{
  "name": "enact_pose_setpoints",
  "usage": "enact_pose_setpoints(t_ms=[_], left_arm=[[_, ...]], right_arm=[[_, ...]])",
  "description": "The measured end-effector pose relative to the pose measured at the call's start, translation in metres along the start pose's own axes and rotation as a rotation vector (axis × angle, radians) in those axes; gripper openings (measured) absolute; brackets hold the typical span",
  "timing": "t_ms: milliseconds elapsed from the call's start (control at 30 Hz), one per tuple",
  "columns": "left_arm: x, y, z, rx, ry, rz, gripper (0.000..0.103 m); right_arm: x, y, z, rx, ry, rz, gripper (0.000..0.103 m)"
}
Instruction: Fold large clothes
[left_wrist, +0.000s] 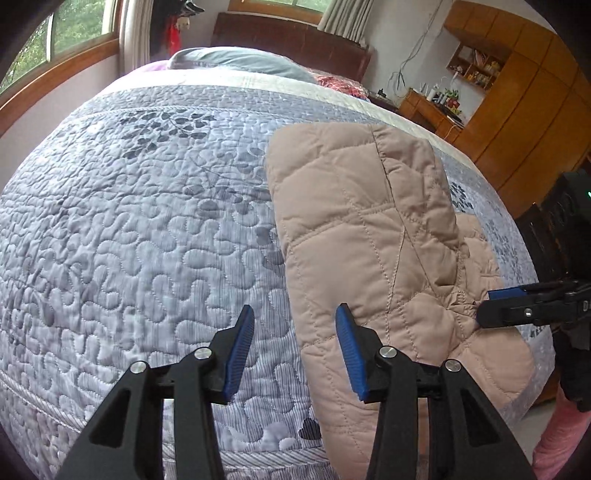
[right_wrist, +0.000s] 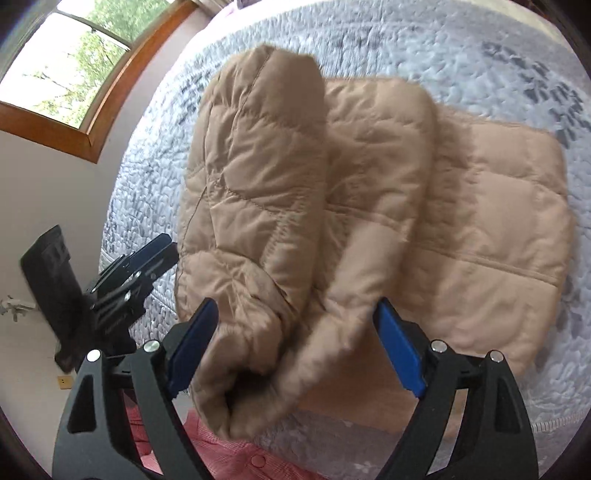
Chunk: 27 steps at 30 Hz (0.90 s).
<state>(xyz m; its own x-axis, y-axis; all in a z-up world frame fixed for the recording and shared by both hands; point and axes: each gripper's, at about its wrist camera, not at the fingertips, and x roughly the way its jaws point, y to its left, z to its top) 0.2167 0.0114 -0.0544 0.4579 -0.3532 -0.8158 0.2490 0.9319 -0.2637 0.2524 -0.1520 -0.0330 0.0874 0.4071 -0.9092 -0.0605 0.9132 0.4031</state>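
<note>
Nearest the right wrist camera, the right tool (right_wrist: 293, 350) stands wide open, its blue pads either side of a rolled end of the tan quilted puffer jacket (right_wrist: 369, 192) without pressing it, so the garment lies free on the bed. Beside it the left tool (left_wrist: 295, 350) is partly open over the jacket's near edge and holds nothing. Both sleeves appear folded lengthwise across the body, probably to narrow it before a crosswise fold, though blur in the right view makes the layering uncertain. Beyond lies the pale blue leaf-patterned quilted bedspread (left_wrist: 147, 221), then the dark wooden headboard (left_wrist: 288, 40). No legible writing shows on the jacket.
</note>
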Motion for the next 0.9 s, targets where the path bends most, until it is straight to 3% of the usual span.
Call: enact_pose_setpoints(t_ms=[100, 267, 367, 467, 667, 900], left_arm=[[0.004, -0.003, -0.001, 0.009, -0.001, -0.005, 0.045], [0.004, -0.002, -0.001, 0.006, 0.004, -0.020, 0.045], [-0.001, -0.001, 0.001, -0.015, 0.003, -0.051, 0.045], [-0.013, -0.005, 0.003, -0.015, -0.023, -0.081, 0.045], [-0.026, -0.033, 0.008, 0.049, -0.052, -0.102, 0.046], [-0.013, -0.075, 0.007, 0.126, -0.029, -0.142, 0.046]], right_arm=[[0.016, 0.009, 0.007, -0.027, 0.018, -0.048, 0.078], [0.022, 0.025, 0.005, -0.145, -0.015, -0.144, 0.038], [0.009, 0.030, 0.001, -0.194, -0.058, -0.135, 0.024], [-0.018, 0.030, -0.006, -0.230, -0.130, -0.098, 0.021], [-0.073, 0.015, -0.022, -0.238, -0.246, -0.105, 0.020], [-0.100, -0.016, -0.046, -0.181, -0.300, -0.101, 0.020]])
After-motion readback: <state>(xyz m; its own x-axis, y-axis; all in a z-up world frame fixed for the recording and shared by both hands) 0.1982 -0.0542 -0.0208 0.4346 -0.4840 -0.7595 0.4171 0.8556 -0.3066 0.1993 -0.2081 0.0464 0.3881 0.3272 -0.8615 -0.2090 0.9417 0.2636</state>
